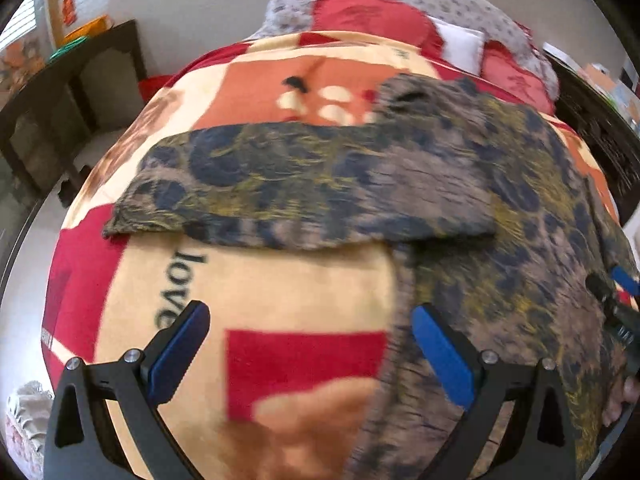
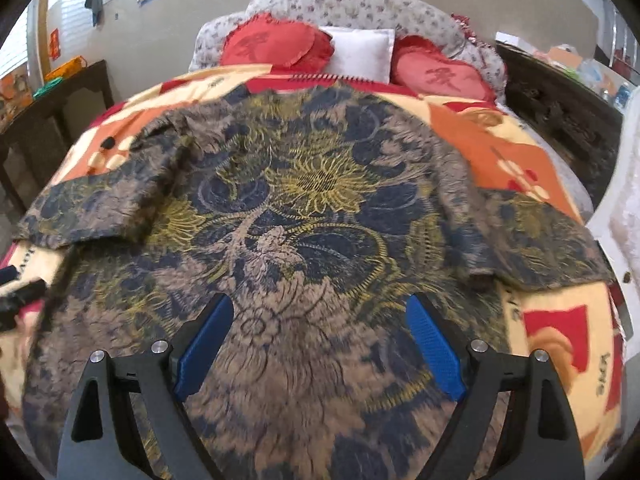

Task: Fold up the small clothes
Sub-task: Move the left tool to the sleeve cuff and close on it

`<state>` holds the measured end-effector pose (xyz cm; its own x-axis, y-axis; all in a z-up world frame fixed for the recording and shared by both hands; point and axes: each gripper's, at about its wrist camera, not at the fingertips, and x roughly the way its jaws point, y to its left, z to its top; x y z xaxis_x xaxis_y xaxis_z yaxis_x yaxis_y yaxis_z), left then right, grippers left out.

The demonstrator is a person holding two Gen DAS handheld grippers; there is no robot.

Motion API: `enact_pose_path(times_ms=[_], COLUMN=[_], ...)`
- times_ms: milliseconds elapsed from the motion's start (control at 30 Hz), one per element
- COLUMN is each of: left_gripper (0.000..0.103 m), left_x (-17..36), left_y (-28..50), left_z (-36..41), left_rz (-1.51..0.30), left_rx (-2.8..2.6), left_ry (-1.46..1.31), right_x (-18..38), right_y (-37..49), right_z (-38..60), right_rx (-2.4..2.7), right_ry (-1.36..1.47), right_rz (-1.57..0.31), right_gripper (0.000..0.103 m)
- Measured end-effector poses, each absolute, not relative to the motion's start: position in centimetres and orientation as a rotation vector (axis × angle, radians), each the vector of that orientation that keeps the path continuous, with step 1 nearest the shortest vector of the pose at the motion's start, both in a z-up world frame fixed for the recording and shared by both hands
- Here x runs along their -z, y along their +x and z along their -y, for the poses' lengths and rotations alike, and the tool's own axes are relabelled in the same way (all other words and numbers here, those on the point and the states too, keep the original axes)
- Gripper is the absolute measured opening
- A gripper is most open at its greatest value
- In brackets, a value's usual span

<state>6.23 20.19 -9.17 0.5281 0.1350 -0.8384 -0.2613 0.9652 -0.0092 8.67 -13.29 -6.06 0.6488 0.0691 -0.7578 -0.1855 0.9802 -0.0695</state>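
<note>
- Left gripper hangs with its blue pads spread wide and nothing between them, over the patterned blanket just off the garment's left side edge.
- Right gripper is just as wide apart and just as empty, poised over the lower middle of the shirt.
- The shirt lies flat on the bed, spread out back-up by the look of it, collar end toward the pillows, hem toward the cameras. Its long axis runs straight away from both grippers.
- Left sleeve sticks out crosswise, ahead of the left gripper and running leftward across its view. That is the nearer hand for it, clearly.
- Right sleeve mirrors it, ahead and to the right of the right gripper.
- Judgement: nothing looks folded yet. The likely opener is bringing a sleeve or side panel in toward the centre line, so each gripper would reach forward and outward to its own sleeve.
- Both views are a bit motion-blurred, so fine edges are hard to place.
</note>
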Motion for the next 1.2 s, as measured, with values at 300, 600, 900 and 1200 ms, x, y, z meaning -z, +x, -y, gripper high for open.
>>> enact_pose_path(times_ms=[300,600,900,1200], left_gripper=[0.102,0.099,0.099,0.047], left_x=[8.2,10.1,10.4,10.4], left_y=[5.2,4.2,6.5,8.6], left_z=[-24.5,-32.9,-37.7,-38.3], left_rz=[-0.868,-0.686,-0.632,-0.778], left_rx=[-0.093,0.037,-0.134,-0.337], left_ry=[-0.341,-0.782,-1.009,-0.879], right_x=[9.9,9.9,10.1,10.1], right_y=[9.2,9.2,9.4,9.4], right_z=[13.9,13.8,13.8,13.9], right_rx=[-0.136,-0.124,-0.126,-0.125], right_ry=[-0.131,-0.136,-0.131,-0.131], right_rz=[-0.9,-0.899,-0.902,-0.902], right_gripper=[0.103,0.103,0.103,0.103])
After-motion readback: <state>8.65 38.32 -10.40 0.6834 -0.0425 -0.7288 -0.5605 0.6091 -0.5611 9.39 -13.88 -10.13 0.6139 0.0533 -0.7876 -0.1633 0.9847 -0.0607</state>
